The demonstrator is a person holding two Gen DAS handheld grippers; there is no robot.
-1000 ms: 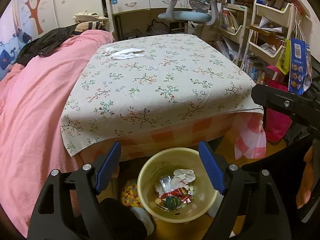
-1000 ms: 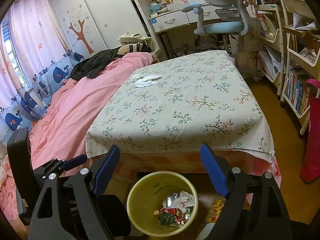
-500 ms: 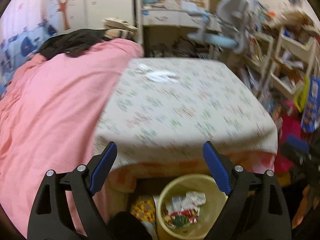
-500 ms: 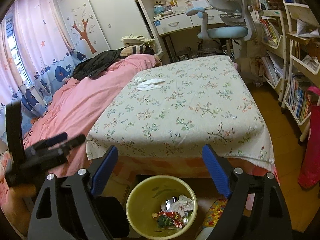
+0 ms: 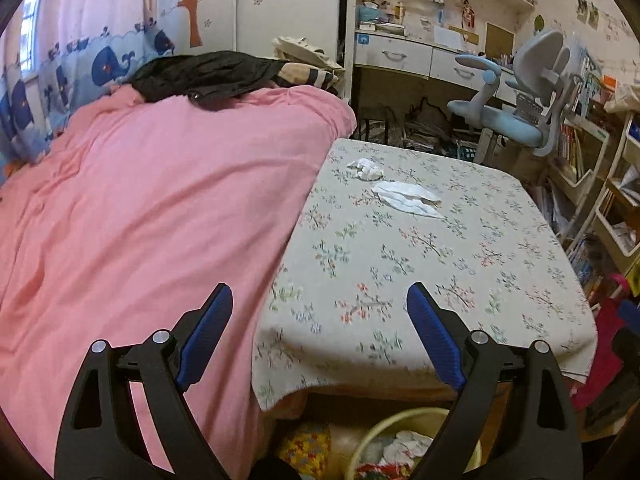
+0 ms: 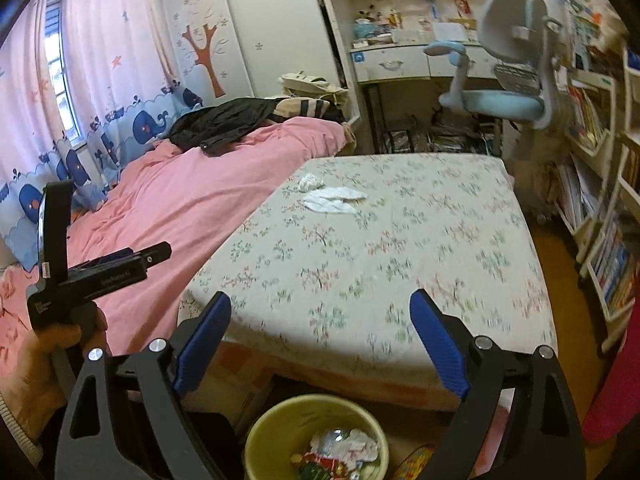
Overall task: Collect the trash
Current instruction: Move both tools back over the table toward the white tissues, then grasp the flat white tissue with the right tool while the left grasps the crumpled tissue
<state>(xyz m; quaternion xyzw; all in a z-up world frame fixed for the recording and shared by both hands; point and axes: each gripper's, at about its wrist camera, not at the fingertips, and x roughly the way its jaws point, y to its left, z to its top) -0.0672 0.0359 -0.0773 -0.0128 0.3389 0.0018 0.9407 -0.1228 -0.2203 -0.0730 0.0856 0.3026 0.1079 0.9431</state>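
Observation:
A crumpled white tissue (image 5: 366,169) and a flat white tissue (image 5: 408,198) lie on the far left part of the floral tablecloth (image 5: 420,264); both also show in the right wrist view, crumpled tissue (image 6: 310,182) and flat tissue (image 6: 334,200). A yellow bin (image 6: 280,432) holding trash stands on the floor at the table's near edge, partly seen in the left wrist view (image 5: 372,436). My left gripper (image 5: 319,334) is open and empty over the table's near left corner. My right gripper (image 6: 320,336) is open and empty above the bin.
A pink bedspread (image 5: 140,220) lies against the table's left side with dark clothes (image 5: 208,72) on it. A blue desk chair (image 5: 516,116) and a desk stand behind the table. Shelves with books (image 6: 600,208) line the right side. A red bag (image 6: 616,392) hangs at the right.
Both grippers have risen and tilted up from the bin toward the table. The left gripper has swung left, over the bed's edge. Both stay open.

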